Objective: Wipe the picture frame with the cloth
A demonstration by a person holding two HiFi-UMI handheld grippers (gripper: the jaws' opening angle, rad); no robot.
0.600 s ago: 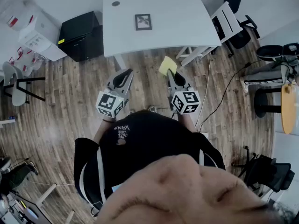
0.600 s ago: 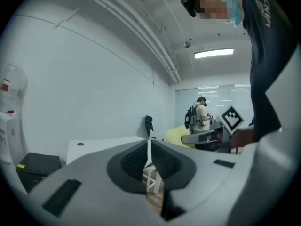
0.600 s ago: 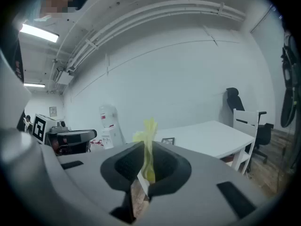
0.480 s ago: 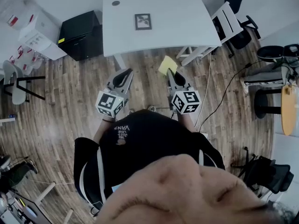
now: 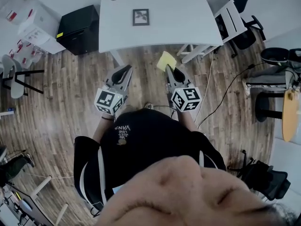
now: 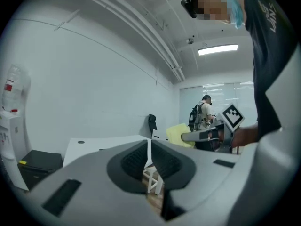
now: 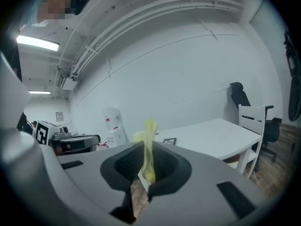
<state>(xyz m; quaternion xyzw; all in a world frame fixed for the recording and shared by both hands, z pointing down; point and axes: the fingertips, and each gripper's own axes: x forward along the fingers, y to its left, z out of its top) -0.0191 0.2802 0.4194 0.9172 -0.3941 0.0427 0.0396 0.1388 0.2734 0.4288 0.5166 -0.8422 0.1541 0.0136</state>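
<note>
Pinched the yellow cloth (image 7: 149, 135) in the right tool (image 7: 146, 160), jaws pressed together on a thin fold of it, the rest sticking up above them. Saw the same from the head view: right tool (image 5: 170, 72) raised over the wooden floor (image 5: 70, 88), cloth (image 5: 166, 60) fanned out at its tip, short of the counter's near edge. Carried the left tool (image 6: 149, 155) closed, jaws meeting with nothing between them. Held that left tool (image 5: 123, 72) beside the right one and about level with it, both aimed toward the counter (image 5: 178, 22). Found the picture frame (image 5: 140, 17) on the white counter, near its middle and a little to the left, well apart from both tools and untouched by the cloth. Caught the frame (image 7: 169, 141) again just past the cloth in the right gripper view, small, on the counter top (image 7: 211, 133). Noted a black cabinet (image 5: 77, 29) on the floor at the counter's left end and a white chair (image 5: 229, 19) at its right.
</note>
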